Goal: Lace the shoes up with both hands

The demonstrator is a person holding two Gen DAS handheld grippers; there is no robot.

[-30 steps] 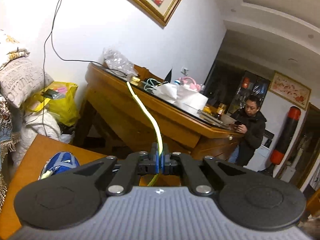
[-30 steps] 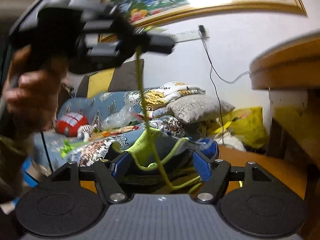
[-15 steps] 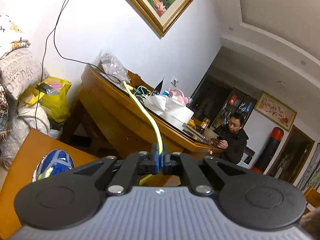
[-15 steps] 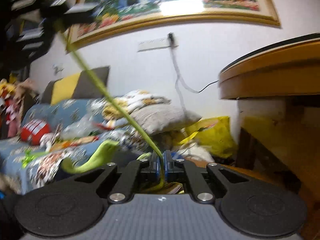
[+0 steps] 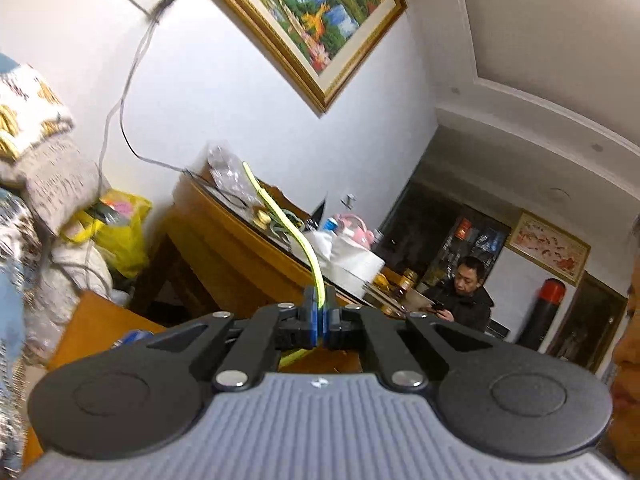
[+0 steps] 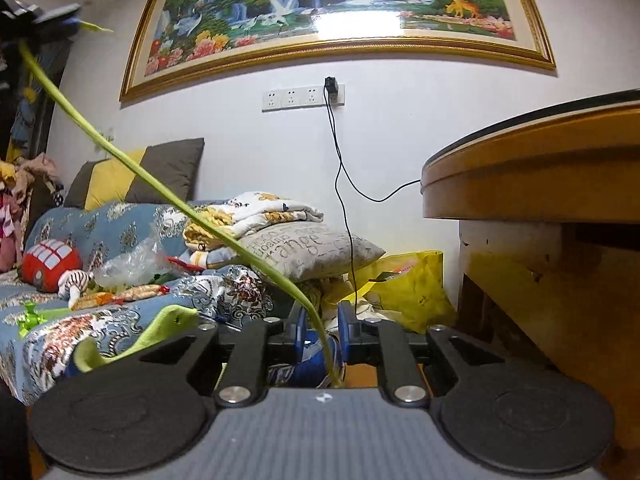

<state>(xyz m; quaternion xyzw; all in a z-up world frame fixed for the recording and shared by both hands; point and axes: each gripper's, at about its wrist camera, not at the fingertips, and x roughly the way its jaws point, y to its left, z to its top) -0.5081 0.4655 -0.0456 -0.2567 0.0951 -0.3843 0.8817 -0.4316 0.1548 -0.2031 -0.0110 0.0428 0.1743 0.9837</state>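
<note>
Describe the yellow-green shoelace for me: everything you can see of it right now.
The shoelace is a flat, woven-looking yellow-green strand. In the right wrist view it runs taut and slanted from the left gripper at upper left down between the right gripper jaws, which have just been opening and stand apart around it, toward the blue shoe. In the left wrist view its free end curves up from shut jaws.

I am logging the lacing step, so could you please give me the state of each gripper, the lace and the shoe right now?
Left gripper: shut on the lace, tip sticking out above.
Right gripper: jaws have just been opening; a gap shows, lace passing between untouched.
Yellow-green lace: stretched taut up to the left gripper.
Blue shoe: on the wooden surface, lace not yet tied.
</note>
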